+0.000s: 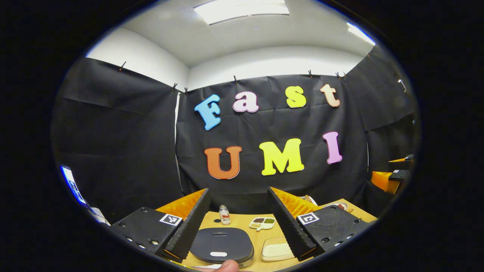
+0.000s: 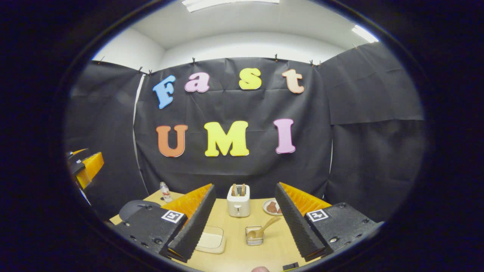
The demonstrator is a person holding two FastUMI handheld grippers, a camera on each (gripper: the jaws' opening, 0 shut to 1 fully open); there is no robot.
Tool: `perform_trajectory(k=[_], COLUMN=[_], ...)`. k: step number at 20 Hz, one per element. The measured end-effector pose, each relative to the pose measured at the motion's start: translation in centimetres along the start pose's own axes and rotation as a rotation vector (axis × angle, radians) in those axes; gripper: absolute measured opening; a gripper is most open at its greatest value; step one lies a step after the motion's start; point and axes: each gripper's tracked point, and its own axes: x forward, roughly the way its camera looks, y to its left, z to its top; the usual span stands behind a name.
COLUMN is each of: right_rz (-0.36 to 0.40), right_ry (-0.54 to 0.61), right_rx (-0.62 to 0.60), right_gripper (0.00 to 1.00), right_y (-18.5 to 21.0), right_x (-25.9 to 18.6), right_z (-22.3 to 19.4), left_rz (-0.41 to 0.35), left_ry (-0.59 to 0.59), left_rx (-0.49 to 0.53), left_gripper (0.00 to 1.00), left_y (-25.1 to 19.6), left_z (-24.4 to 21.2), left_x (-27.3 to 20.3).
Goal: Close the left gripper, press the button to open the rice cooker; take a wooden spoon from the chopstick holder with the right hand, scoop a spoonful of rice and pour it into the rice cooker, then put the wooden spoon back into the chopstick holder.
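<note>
In the left gripper view my left gripper (image 1: pixel 238 194) is open and held above the table, its fingers framing the dark grey rice cooker (image 1: pixel 221 243). The cooker's lid is down and its white button (image 1: pixel 218 254) faces me. A shallow tray of rice (image 1: pixel 277 250) lies to the cooker's right. In the right gripper view my right gripper (image 2: pixel 245 187) is open and empty. Below it stands the small wire chopstick holder (image 2: pixel 254 236) with the wooden spoon (image 2: pixel 264 227) leaning out to the right. The rice tray (image 2: pixel 211 240) and the rice cooker (image 2: pixel 138 207) lie to the left.
A white toaster (image 2: pixel 238 202) and a plate of brown food (image 2: pixel 273 207) stand behind the holder. A small bottle (image 1: pixel 224 214) and a divided dish (image 1: pixel 262 223) sit behind the cooker. A fingertip (image 1: pixel 227 266) shows at the bottom edge. Black cloth walls close the table's far side.
</note>
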Motion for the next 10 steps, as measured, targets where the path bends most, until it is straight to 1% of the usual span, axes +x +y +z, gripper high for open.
perform_trajectory(k=[1,4,5,6,7,8,10], right_rz=[0.011,0.011,0.013,0.018,0.016,0.017,0.018], right_ry=[0.007,0.018,0.021,0.028,0.028,0.032,0.034], right_rx=[-0.003,0.013,0.018,0.017,0.011,0.006,0.009], right_gripper=[1.00,1.00,0.97,1.00,1.00,0.97,0.97], right_y=[0.1,0.2,0.1,0.2,0.1,0.1,0.0], right_x=[-0.1,0.0,0.0,0.0,0.1,0.0,0.0], right_z=[0.0,0.1,0.0,-0.1,-0.1,-0.2,-0.3], left_rz=[0.002,-0.002,-0.001,0.000,0.002,0.003,0.002], left_ry=[-0.002,0.012,0.015,0.019,0.021,0.023,0.027], left_rx=[0.001,0.003,0.011,0.022,0.030,0.036,0.034], left_gripper=[0.95,0.95,0.95,0.95,0.95,0.95,0.95], left_y=[0.0,-0.2,-0.2,0.0,0.0,0.0,0.0], left_z=[0.0,-0.5,-0.7,-0.7,-0.9,-0.9,-1.0], left_x=[-0.1,-0.2,-0.2,-0.1,-0.3,-0.2,-0.3])
